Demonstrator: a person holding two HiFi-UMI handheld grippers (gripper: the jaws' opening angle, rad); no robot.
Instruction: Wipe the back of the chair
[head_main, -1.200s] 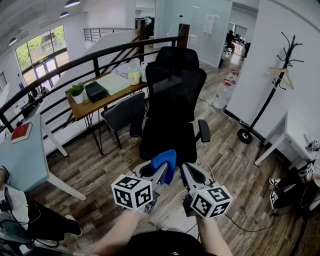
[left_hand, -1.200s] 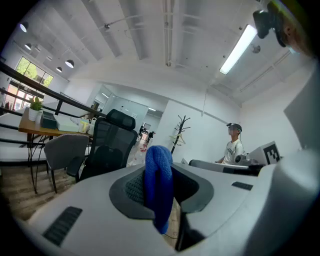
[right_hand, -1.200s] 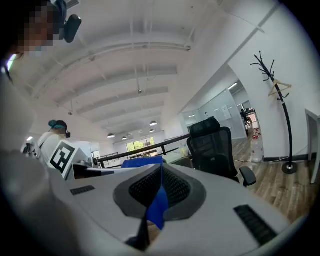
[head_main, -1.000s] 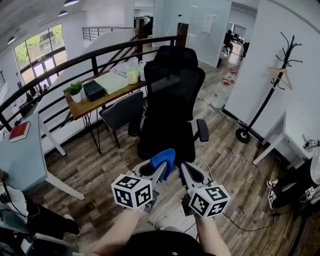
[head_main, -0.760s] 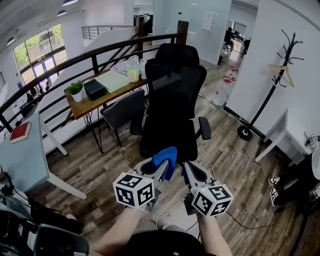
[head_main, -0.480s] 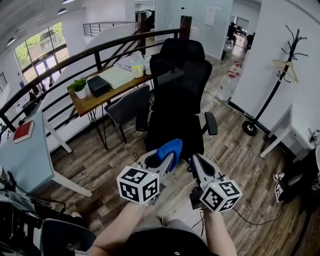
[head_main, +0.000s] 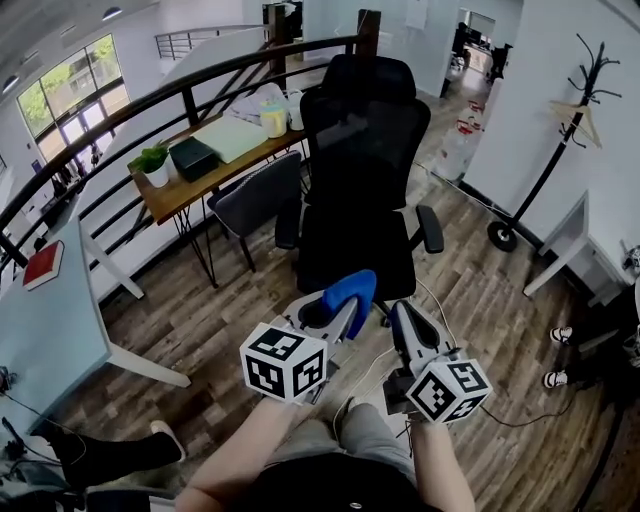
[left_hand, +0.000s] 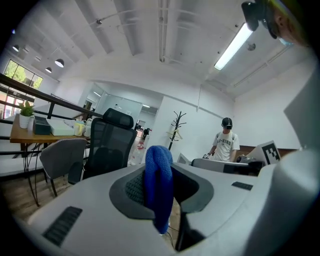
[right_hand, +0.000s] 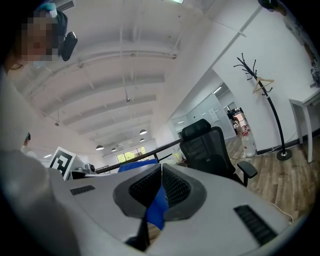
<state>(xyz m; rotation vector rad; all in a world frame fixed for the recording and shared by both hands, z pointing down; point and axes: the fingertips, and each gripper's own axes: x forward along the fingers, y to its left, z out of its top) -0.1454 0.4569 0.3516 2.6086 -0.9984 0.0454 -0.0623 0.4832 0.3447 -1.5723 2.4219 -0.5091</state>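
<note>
Floor (head_main: 190, 320): bare in front of the chair (head_main: 360, 150) and to its right; desk (head_main: 200, 190) crowds its left.
Chair: nearer than a second ago; approach judged under way, backrest untouched.
Left gripper (head_main: 335, 315): short of chair seat, clamped on cloth (head_main: 349, 289).
Right gripper (head_main: 405, 318): alongside, jaws together, empty.
Cloth: blue, clear of chair.

Left tongs (head_main: 338, 316) pinch blue cloth (head_main: 351, 289) before black chair (head_main: 360, 150).

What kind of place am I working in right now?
Most likely an open-plan office on an upper level: a black office chair, a wooden desk with a potted plant, a coat stand, and a railing running behind the desks.
</note>
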